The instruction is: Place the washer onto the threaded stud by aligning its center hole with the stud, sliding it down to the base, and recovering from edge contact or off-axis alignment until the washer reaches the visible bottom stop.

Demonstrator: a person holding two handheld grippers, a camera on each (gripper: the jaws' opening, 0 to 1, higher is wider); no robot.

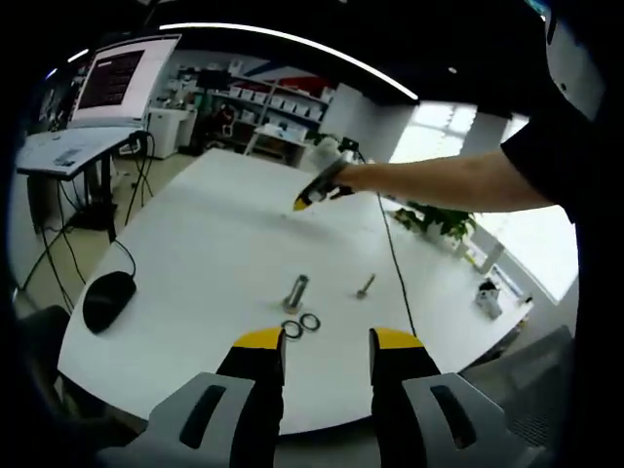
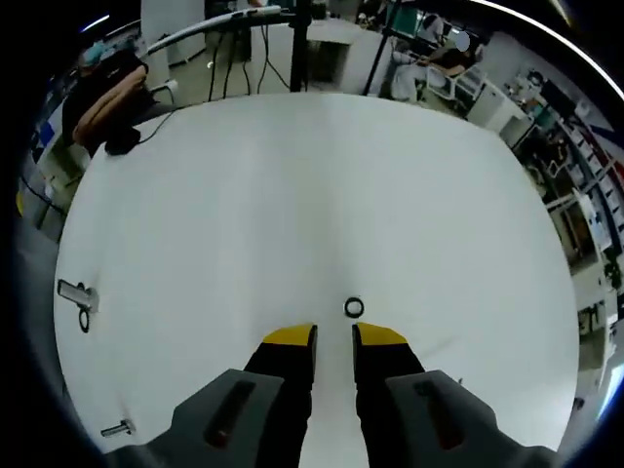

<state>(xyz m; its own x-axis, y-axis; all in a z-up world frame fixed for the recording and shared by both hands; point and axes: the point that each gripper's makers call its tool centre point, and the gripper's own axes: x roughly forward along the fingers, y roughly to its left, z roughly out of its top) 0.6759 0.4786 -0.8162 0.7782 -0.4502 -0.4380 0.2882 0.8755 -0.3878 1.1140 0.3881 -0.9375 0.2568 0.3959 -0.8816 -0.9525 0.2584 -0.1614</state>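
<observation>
Open-plan lab or workshop, white worktable [image 1: 214,224], monitor [image 1: 122,78] on desk, stocked shelving [image 1: 278,102] (parts bins), ceiling strip lights [image 1: 292,44]

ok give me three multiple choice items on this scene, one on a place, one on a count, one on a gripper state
1. In the right gripper view, where does the single washer lie?
A. on the white table, just beyond the right gripper
B. on a stud
C. between the jaws

2. In the left gripper view, how many washers lie by the large stud?
A. none
B. two
C. five

3. The left gripper is:
A. shut on a washer
B. shut on a stud
C. open, holding nothing

Answers: 1 A, it lies flat past the yellow tips. 2 B, two dark rings lie side by side. 3 C, bare table shows between its jaws.
</observation>
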